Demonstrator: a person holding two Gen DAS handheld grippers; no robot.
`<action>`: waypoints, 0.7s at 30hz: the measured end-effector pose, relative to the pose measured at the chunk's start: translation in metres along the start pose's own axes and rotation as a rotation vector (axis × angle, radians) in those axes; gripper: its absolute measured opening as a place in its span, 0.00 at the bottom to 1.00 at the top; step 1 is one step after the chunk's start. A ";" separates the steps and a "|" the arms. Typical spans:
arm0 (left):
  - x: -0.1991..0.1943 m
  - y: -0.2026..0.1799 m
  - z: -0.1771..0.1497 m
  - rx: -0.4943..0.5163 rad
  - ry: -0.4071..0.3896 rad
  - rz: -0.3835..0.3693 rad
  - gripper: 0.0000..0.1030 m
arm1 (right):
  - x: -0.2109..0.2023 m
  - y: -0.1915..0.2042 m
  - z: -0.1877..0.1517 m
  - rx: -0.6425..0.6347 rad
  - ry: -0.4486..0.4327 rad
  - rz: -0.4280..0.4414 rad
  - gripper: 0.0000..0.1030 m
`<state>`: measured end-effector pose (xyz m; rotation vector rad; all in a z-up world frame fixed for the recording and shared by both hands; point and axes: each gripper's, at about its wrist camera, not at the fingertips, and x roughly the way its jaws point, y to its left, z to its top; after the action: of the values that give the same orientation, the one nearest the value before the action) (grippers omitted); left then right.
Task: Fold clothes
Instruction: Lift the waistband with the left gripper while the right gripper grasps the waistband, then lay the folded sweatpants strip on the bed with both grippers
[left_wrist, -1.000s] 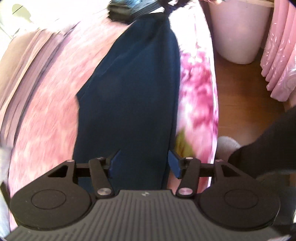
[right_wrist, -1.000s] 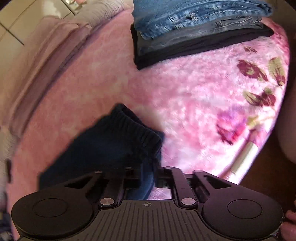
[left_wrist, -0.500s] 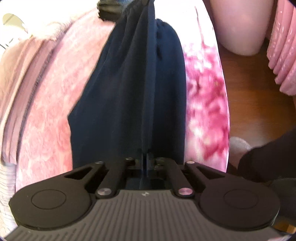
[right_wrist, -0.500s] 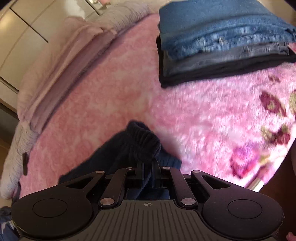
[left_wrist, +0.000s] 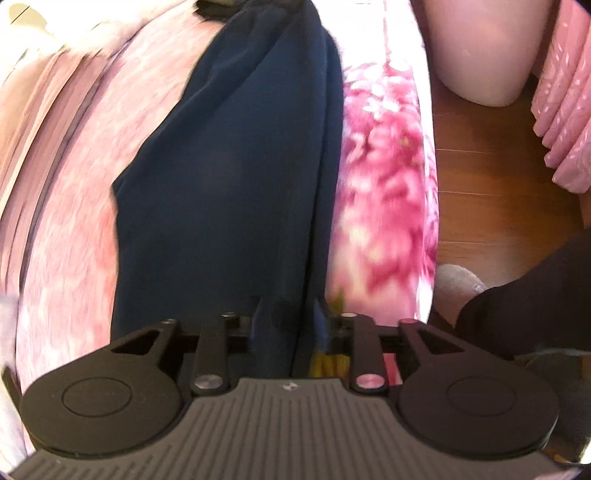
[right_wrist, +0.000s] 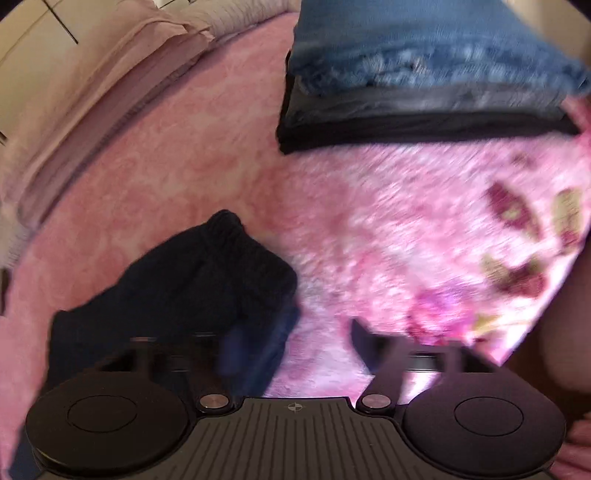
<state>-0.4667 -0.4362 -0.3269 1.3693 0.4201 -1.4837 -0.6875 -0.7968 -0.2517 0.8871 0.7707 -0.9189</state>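
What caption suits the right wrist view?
Right gripper open above navy pants on pink blanket, folded stack beyond.

We see a pale bin (left_wrist: 480, 48) standing on the wooden floor (left_wrist: 491, 184) beside pink curtains (left_wrist: 565, 92). A grey slipper (left_wrist: 456, 284) lies by the pink blanket's (left_wrist: 384, 184) edge.

Fluffy pink floral blanket (left_wrist: 384, 192) covers the bed ahead, brown wood floor (left_wrist: 491, 192) off right, pink curtains (left_wrist: 565, 110) beyond it.
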 end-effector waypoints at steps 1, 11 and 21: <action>-0.007 0.003 -0.010 -0.021 0.006 0.004 0.28 | -0.007 0.007 -0.005 -0.011 -0.006 -0.004 0.69; -0.091 0.052 -0.228 -0.216 0.165 0.211 0.30 | -0.037 0.163 -0.110 -0.202 0.066 0.149 0.69; -0.117 0.097 -0.443 -0.160 0.167 0.256 0.31 | 0.000 0.419 -0.278 -0.581 0.222 0.362 0.69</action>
<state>-0.1746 -0.0702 -0.3158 1.3676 0.4415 -1.1086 -0.3609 -0.4143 -0.2447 0.5844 0.9630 -0.2487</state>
